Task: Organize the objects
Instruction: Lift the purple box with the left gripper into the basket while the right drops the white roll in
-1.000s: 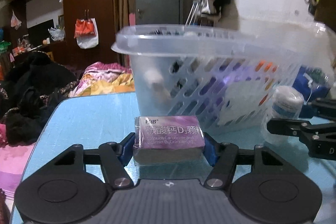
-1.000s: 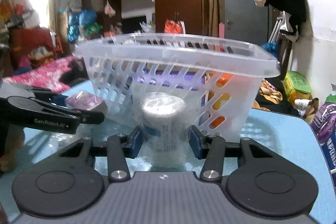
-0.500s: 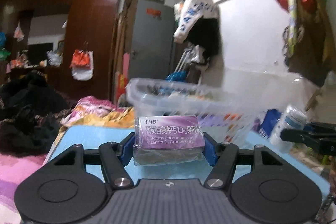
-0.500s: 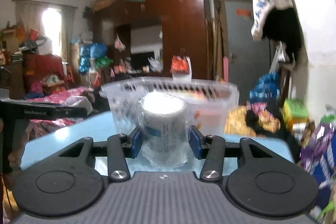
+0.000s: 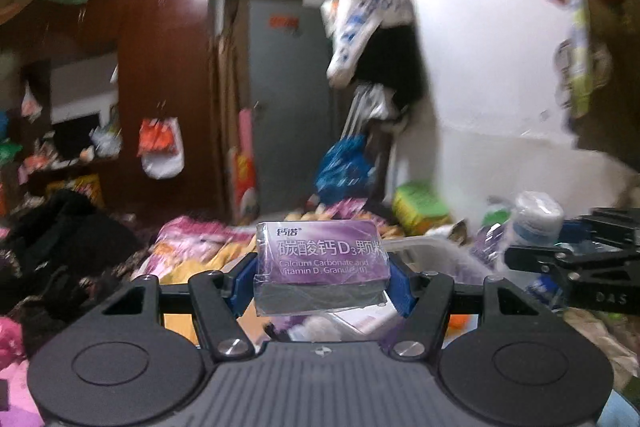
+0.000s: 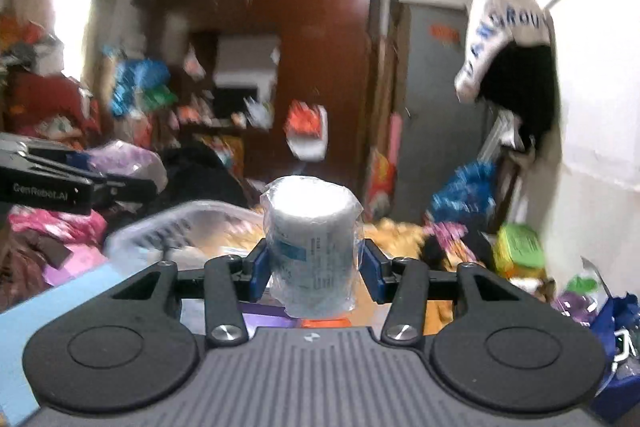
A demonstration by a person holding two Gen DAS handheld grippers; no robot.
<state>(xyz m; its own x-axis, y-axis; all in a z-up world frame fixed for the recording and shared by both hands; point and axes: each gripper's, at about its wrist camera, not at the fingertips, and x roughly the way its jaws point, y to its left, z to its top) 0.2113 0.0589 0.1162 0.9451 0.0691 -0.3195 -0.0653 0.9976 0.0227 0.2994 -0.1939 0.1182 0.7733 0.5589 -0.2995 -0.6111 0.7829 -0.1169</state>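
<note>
My left gripper is shut on a purple medicine box wrapped in clear film and holds it in the air above the clear plastic basket. My right gripper is shut on a white bottle in clear wrap, also raised over the basket, whose rim shows low and blurred. The right gripper with the bottle shows at the right of the left wrist view. The left gripper with its box shows at the left of the right wrist view.
The blue table shows at lower left in the right wrist view. Behind it are piles of clothes, a brown wardrobe, a grey door and a white wall with hanging clothes.
Both grippers have risen with their loads. The basket, first level with the cameras, has dropped to the bottom of both views, and the table has nearly left the frame.
</note>
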